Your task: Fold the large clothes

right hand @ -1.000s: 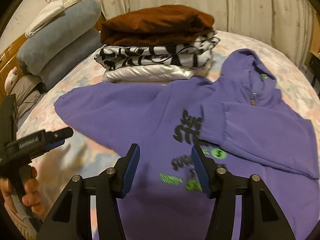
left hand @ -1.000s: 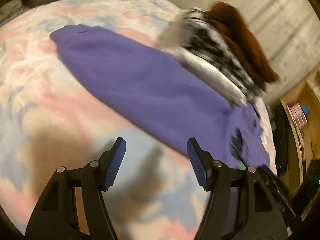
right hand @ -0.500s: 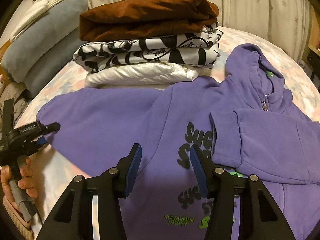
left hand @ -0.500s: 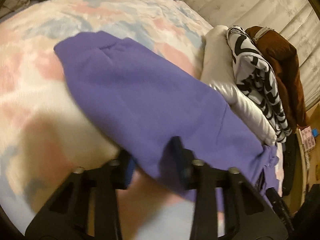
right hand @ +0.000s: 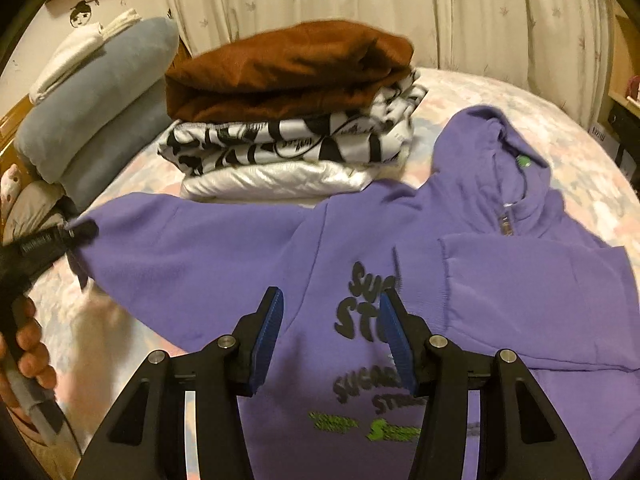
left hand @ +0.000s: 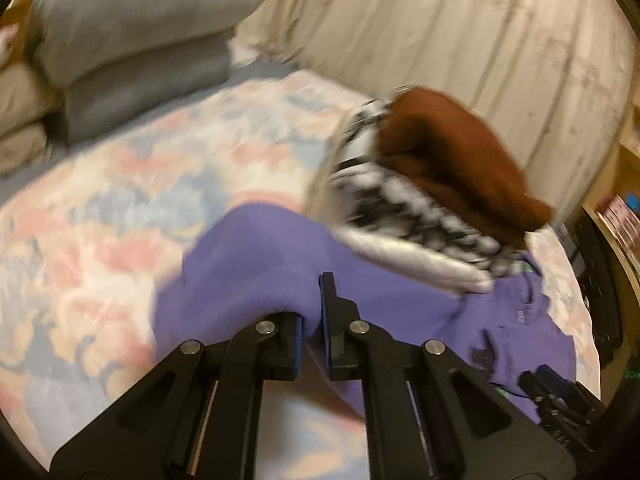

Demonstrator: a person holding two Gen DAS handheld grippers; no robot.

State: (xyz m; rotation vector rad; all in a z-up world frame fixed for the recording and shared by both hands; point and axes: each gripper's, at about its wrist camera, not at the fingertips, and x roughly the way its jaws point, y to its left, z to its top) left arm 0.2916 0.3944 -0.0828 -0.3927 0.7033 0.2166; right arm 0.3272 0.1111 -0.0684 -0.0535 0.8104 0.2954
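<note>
A purple hoodie point(right hand: 224, 256) with black and green print lies front up on the bed. One sleeve point(right hand: 532, 300) is folded across its chest. The other sleeve stretches out to the left. My left gripper point(left hand: 312, 320) is shut on the end of that sleeve point(left hand: 240, 276) and holds it lifted off the bed; it also shows at the left edge of the right wrist view point(right hand: 80, 232). My right gripper point(right hand: 332, 336) is open and empty, hovering just above the hoodie's chest print.
A stack of folded clothes, brown point(right hand: 288, 68) on black-and-white point(right hand: 292, 140) on silver point(right hand: 272, 180), sits just behind the hoodie. Grey pillows point(right hand: 96, 108) lie at the bed's far left. Curtains point(right hand: 400, 8) hang behind. Shelves stand at the right point(left hand: 616, 216).
My left gripper moved in on the sleeve end, shut on it and lifted it. My right gripper moved forward a little over the chest and stayed open.
</note>
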